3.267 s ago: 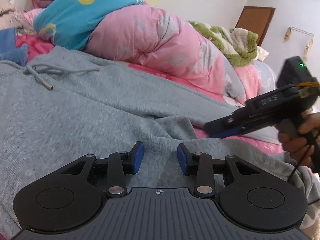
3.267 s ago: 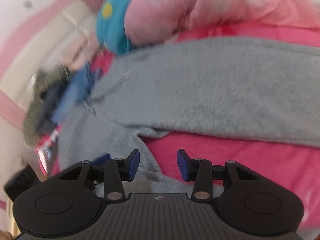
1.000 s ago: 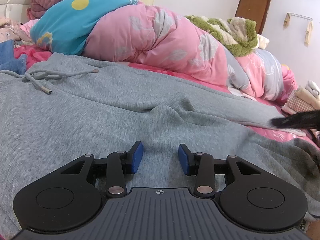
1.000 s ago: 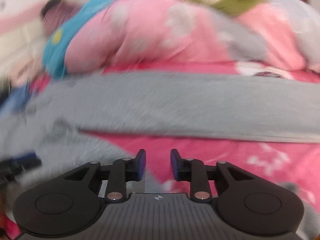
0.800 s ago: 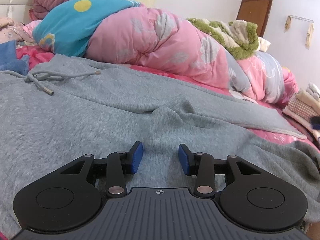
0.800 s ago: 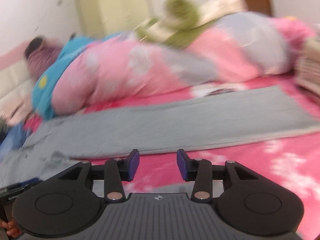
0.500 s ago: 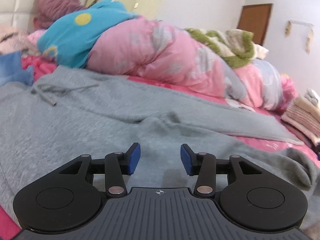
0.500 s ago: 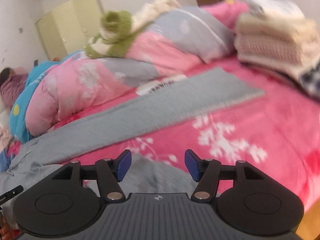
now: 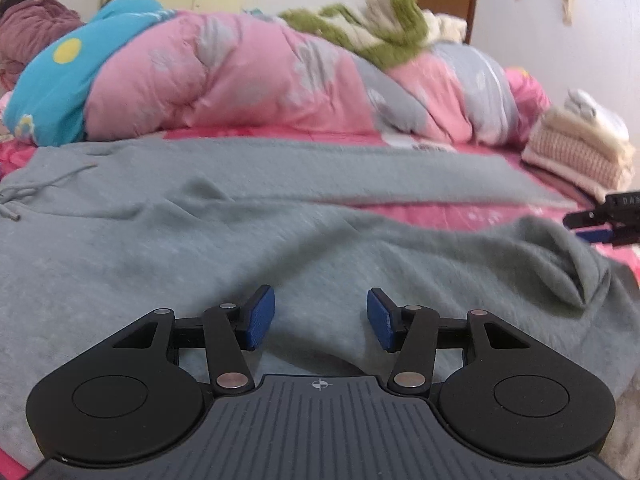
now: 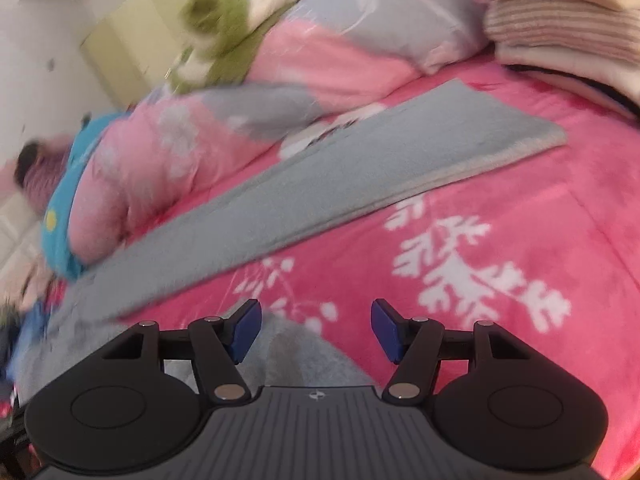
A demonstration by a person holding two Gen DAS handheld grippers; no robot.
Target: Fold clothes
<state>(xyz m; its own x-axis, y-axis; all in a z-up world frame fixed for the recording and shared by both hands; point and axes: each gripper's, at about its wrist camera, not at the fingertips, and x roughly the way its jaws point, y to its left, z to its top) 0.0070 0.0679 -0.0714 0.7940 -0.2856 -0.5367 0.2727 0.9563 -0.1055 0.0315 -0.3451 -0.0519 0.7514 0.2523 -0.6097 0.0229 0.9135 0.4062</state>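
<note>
While both claws, the left gripper point(image 9: 321, 318) and right gripper point(image 10: 316, 330), gape wide and empty, soft grey fleece sweatpants point(image 9: 240, 232) lie spread mid-frame, legs apart, likely flattened for folding.

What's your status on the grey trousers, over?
Left gripper open, empty, over the grey trousers. Right gripper open at near leg end. Trousers spread unfolded. Nothing in the way.

The black left tongs with blue pads point(image 9: 321, 317) were held level, their jaws spread wide with nothing between them. The matching right tongs point(image 10: 316, 330) were likewise held parted and empty, seen also at the left view's far right edge.
</note>
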